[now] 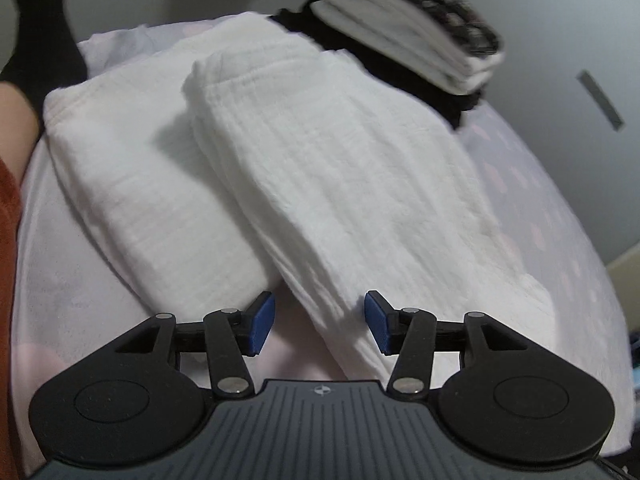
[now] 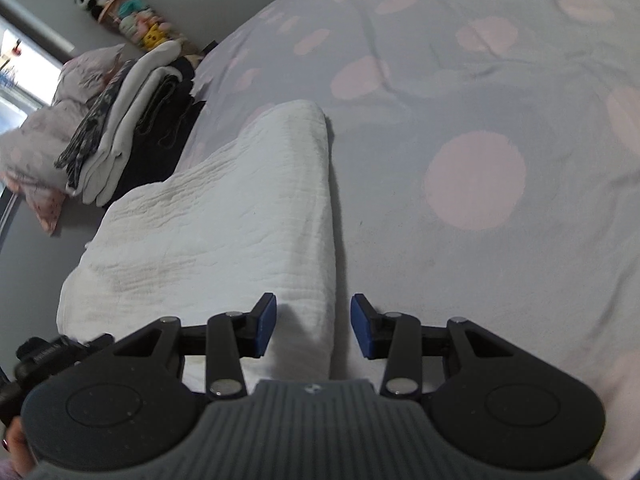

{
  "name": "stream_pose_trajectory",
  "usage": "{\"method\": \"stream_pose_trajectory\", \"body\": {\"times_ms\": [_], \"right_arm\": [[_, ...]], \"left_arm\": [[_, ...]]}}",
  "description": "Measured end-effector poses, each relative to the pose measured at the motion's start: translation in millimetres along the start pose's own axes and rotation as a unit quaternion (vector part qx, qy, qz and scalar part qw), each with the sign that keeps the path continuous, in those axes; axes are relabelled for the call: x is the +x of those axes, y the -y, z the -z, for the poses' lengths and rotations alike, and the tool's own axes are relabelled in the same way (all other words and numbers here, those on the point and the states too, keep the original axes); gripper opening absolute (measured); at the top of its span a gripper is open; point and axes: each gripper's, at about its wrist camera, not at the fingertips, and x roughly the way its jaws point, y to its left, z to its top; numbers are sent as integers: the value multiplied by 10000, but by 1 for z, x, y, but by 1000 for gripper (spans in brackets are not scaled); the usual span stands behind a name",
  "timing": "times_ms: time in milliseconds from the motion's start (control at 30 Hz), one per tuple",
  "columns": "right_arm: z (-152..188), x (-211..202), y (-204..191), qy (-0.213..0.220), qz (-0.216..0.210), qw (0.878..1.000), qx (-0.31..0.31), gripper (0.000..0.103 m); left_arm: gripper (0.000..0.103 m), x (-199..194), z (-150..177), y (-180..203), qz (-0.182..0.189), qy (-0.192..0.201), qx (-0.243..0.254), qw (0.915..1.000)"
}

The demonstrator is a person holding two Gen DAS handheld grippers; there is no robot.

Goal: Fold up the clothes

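Across the middle of the left wrist view lies the white garment, already folded over itself into a thick, layered bundle on the spotted bedsheet. Upper right of that frame sits a stack of folded clothes, so several pieces look finished. The left gripper stands open at the bundle's near corner, pads not pressing it. From the right wrist view, the right gripper is also parted, straddling the bundle's folded edge without pinching. I'd judge this piece nearly done: perhaps one more fold or a move to the stack remains.
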Motion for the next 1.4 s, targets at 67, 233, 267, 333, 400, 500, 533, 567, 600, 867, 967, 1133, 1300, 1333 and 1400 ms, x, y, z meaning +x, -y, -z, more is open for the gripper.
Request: {"method": "stream_pose_trajectory", "body": {"times_ms": [67,233,267,333,400,500,533,567,600,867,967,1133,1300,1333,1400], "right_arm": [[-1,8,2,-44,38,9999,84,45],[-2,27,0,-11,16,9999,155,45],[-2,30,-2,3,-19,9999,137,45],[-1,36,-7,29,-65,9999,86,33],[0,39,-12,66,-30,10000,45,15],[1,33,-20,268,-23,9996,-38,11],[1,27,-24,383,-28,9992,-85,11],[1,20,-27,460,-65,9989,-91,11],[1,12,-29,535,-104,9985,-95,10],[20,-60,-26,813,-221,9964,103,9],[38,-89,-12,798,-154,9963,279,8],[60,-145,18,802,47,9947,641,8],[92,-199,51,819,307,9912,997,8],[98,-205,57,798,358,9907,1040,8],[109,-209,69,764,505,9896,1113,8]], "left_arm": [[58,10,3,-2,-14,50,-115,9999],[58,24,4,6,-82,315,-176,9993],[54,26,3,8,-97,350,-172,9992],[36,30,2,10,-83,387,-244,9989],[19,30,1,9,43,427,-321,9986],[14,27,0,13,40,463,-220,9987],[14,24,1,15,22,473,-141,9988],[14,21,1,17,14,462,-65,9989],[13,17,3,19,34,444,-3,9990],[12,-25,35,26,247,103,222,9994],[12,-41,58,26,382,-97,301,9988],[12,-67,108,30,620,-501,522,9954],[12,-85,156,39,643,-762,982,9902],[12,-87,162,41,620,-789,1092,9889],[13,-86,169,44,583,-861,1245,9868]]}}
